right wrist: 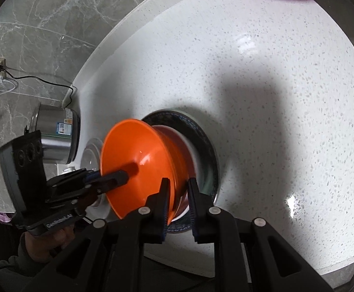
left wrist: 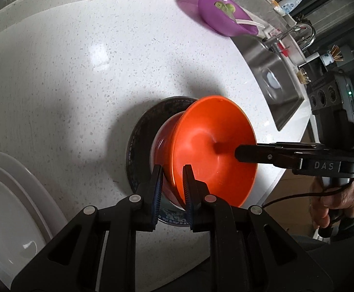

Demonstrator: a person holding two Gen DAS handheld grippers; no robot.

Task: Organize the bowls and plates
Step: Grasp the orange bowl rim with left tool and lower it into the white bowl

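Orange bowl hides dark plate — partly.

Two orange bowls — the upper orange bowl and the lower orange bowl — sit on one dark patterned plate. One purple basin stands at the countertop's far edge, and white oval platters — at least two, stacked — at its left edge.

A white counter with tiny grey specks holds everything. Near the middle sits a dark plate with a blue pattern (it has other dishes on top of it), and at 1 o'clock from it, well apart, is a purple bowl by the sink. At 8 o'clock from the plate lie white oval plates, stacked together.
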